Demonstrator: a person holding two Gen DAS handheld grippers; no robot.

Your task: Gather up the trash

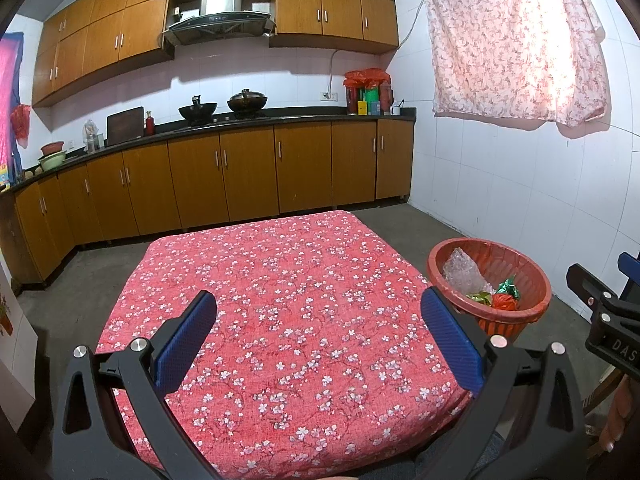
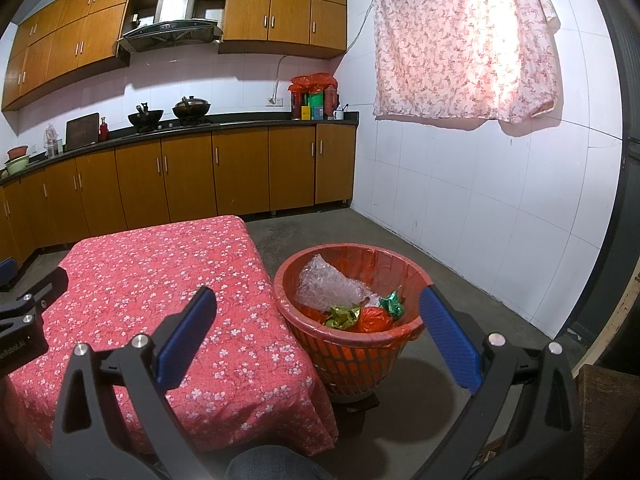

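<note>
Trash (image 2: 352,304) sits heaped in the red basket (image 2: 404,332) at lower centre beside the bare desk (image 1: 280,300), both tools, left tool (image 1: 320,332) and right tool (image 2: 318,328), spread apart holding nothing, so a careless swing might, seemingly, tip that light basket.

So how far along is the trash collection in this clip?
It looks essentially finished. Bubble wrap, foil wrappers and a red wad already sit in the red basket. The left hand-held gripper and right hand-held gripper are open and empty. No trash shows on the floral tablecloth; nothing visible remains.
</note>
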